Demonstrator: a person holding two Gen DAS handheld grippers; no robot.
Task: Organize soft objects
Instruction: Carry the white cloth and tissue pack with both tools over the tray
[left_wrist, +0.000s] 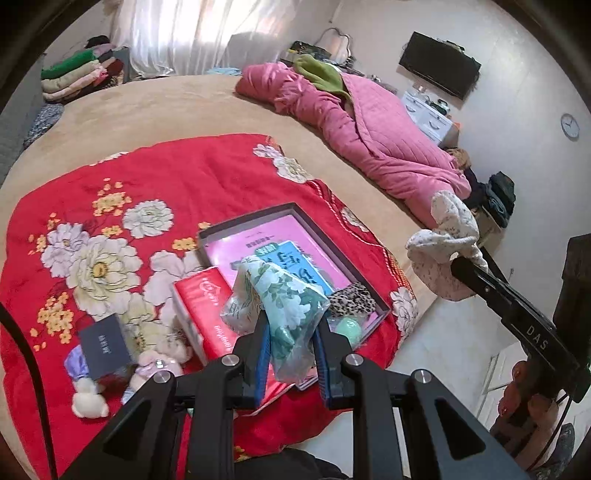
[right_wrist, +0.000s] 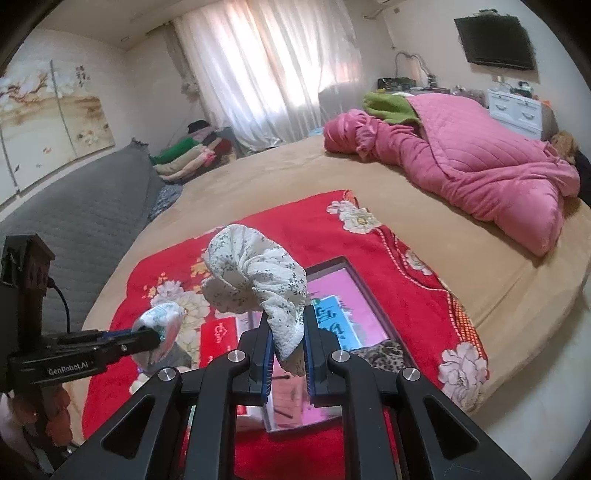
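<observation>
A bedroom with a wide tan bed (left_wrist: 177, 107), a red flowered blanket (left_wrist: 155, 177) spread over its near part. Closest in, the left gripper (left_wrist: 290, 334) is clamped on a teal flowered cloth (left_wrist: 284, 295) that bunches up between its blue pads, held above the blanket. The right gripper (right_wrist: 287, 326) is closed tight on a white speckled cloth (right_wrist: 255, 273), which curls up above its fingers — both cloths are off the bed. Under them on the blanket lie a red packet (left_wrist: 207, 306), small plush toys (left_wrist: 88, 400) and a dark-rimmed box (left_wrist: 295, 211) with a pink and a blue booklet inside. Farther back a pink quilt (right_wrist: 472, 155) is heaped along the bed's far side, and folded clothes (right_wrist: 188, 155) are stacked by the white curtain (right_wrist: 266, 66).
</observation>
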